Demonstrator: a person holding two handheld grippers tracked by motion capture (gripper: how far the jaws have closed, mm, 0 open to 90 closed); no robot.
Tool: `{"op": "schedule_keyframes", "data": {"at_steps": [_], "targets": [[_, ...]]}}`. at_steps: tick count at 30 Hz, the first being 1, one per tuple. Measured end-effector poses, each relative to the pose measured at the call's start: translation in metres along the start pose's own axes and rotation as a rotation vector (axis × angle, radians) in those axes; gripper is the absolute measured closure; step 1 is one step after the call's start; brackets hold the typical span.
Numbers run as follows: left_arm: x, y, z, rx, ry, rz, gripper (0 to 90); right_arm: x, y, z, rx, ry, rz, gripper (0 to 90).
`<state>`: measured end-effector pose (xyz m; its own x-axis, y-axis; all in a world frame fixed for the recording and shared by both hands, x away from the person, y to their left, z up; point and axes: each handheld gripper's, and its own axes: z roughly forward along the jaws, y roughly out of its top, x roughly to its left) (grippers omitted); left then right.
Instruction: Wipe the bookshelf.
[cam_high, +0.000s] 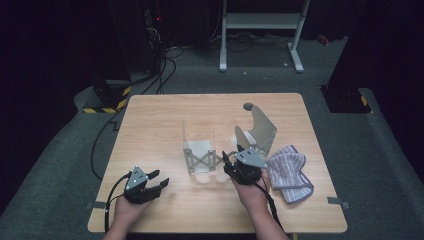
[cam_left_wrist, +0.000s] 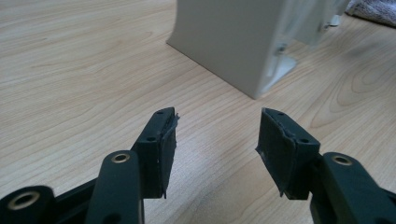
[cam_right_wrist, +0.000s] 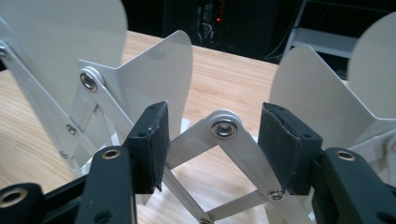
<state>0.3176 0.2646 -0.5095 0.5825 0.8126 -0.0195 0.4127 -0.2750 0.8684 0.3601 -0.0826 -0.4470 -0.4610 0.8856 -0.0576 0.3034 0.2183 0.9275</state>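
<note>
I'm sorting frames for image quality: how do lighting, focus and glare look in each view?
High view: the table is lit, the room behind nearly black, and the picture is soft. Left gripper view: the wood grain is sharp, with soft shadows under the open left gripper. Right gripper view: the scissor rack is bright but not blown out, and the background is dark and blurred.
</note>
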Motion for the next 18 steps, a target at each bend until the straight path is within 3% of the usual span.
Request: {"op": "schedule_keyframes", "data": {"at_steps": [7, 10, 13, 15, 18], "targets": [[-0.003, 0.0, 0.002, 0.001, -0.008, 0.002, 46.5, -0.016, -0.007, -0.023, -0.021, -0.027, 0.022, 45.3], [-0.003, 0.0, 0.003, 0.001, -0.007, 0.003, 46.5, -0.019, -0.005, -0.037, -0.068, -0.027, 0.032, 47.6], [-0.003, 0.0, 0.002, -0.001, -0.006, 0.001, 46.5, -0.027, -0.007, -0.05, -0.098, -0.056, 0.047, 54.0], [-0.003, 0.0, 0.003, -0.002, -0.008, 0.0, 46.5, -0.036, -0.013, -0.053, -0.086, -0.1, 0.063, 58.2], [-0.004, 0.001, 0.003, -0.003, -0.009, 0.004, 46.5, -0.053, -0.025, -0.044, -0.026, -0.162, 0.094, 63.0]]}}
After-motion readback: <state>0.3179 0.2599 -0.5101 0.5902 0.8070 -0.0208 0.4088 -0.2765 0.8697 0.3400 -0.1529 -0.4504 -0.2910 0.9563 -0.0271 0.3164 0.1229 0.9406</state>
